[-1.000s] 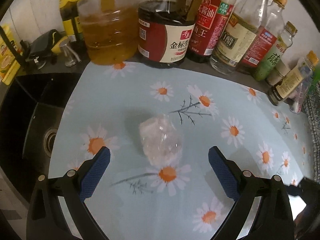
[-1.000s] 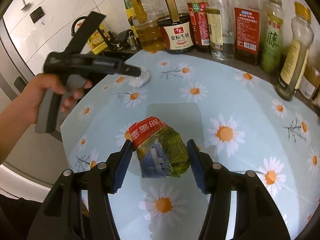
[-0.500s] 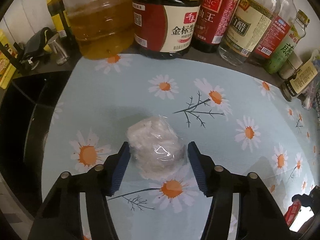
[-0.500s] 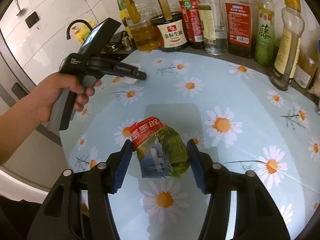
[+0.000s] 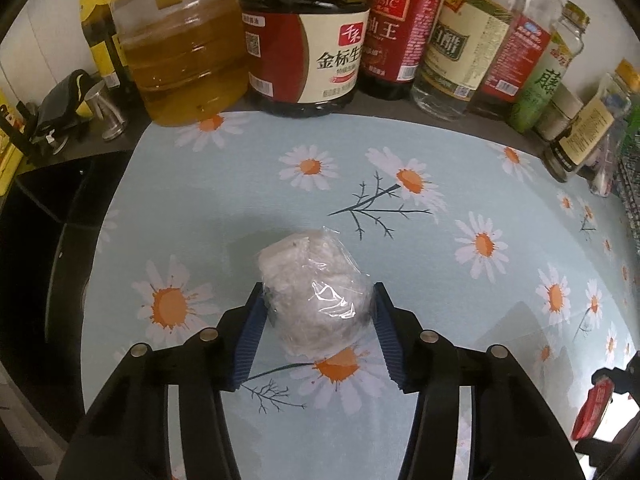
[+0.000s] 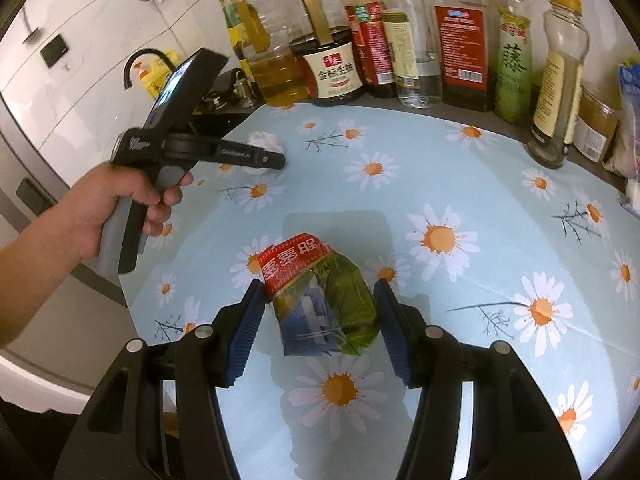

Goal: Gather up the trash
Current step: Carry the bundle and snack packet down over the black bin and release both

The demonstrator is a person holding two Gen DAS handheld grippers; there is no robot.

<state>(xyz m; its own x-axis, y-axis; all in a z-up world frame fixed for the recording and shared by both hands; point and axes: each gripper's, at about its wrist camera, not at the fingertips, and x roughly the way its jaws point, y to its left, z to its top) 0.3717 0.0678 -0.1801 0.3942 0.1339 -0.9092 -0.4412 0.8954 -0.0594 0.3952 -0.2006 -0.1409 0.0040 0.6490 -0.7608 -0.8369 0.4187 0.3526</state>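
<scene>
While resting on the daisy-print cloth (image 5: 224,184), the clear plastic wad (image 5: 314,294) is sitting gripped betw. left gripper (image 5: 318,306) pads; right gripper (image 6: 320,308) is clamping the red-green wrapper (image 6: 320,300) w/ both pads.

Desk cloth (image 5: 248,184): pale blue, printed with white daisies with orange centres and dark twigs. Crumpled wad (image 5: 316,292): whitish, translucent film. Wrapper (image 6: 320,300): red band with white characters, green and blue body. Left tool (image 5: 318,320) and right tool (image 6: 320,320): black frames, ribbed dark-blue pads (image 5: 250,332). Oil jug (image 5: 180,48): amber. Soy jar (image 5: 308,52): dark, with a red-and-cream label.
</scene>
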